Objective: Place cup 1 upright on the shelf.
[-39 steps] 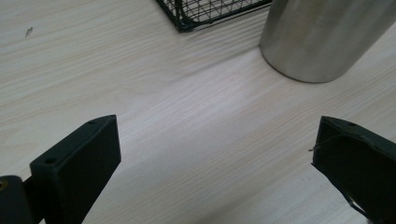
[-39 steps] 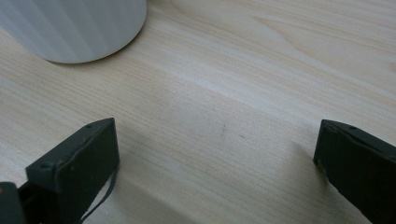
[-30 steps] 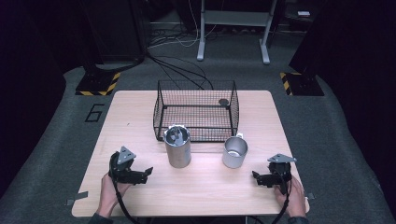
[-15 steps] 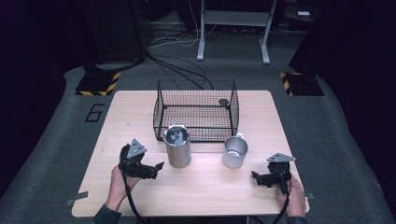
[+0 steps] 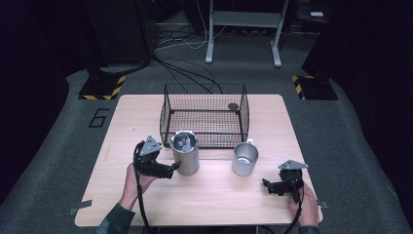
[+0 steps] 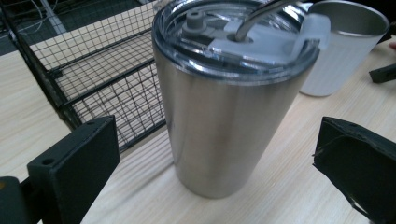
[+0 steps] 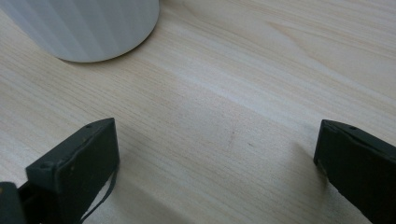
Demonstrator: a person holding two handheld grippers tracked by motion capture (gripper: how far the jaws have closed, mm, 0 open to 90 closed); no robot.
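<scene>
Left gripper (image 5: 174,168) advanced from the table's left edge to the steel tumbler (image 5: 185,152), jaws spread wide either side of it without contact, tumbler upright just in front of wire basket (image 5: 204,114), right gripper (image 5: 267,185) unchanged near the white cup (image 5: 245,158), jaws apart over bare table (image 5: 219,195).

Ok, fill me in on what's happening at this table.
A person sits at a wooden table with a two-jaw gripper in each hand. The left gripper is up against the tall steel tumbler, its jaws open on either side of the body but not gripping it. The right gripper rests open near the table's front edge, short of the shorter steel cup. A wire basket stands behind both cups.
</scene>
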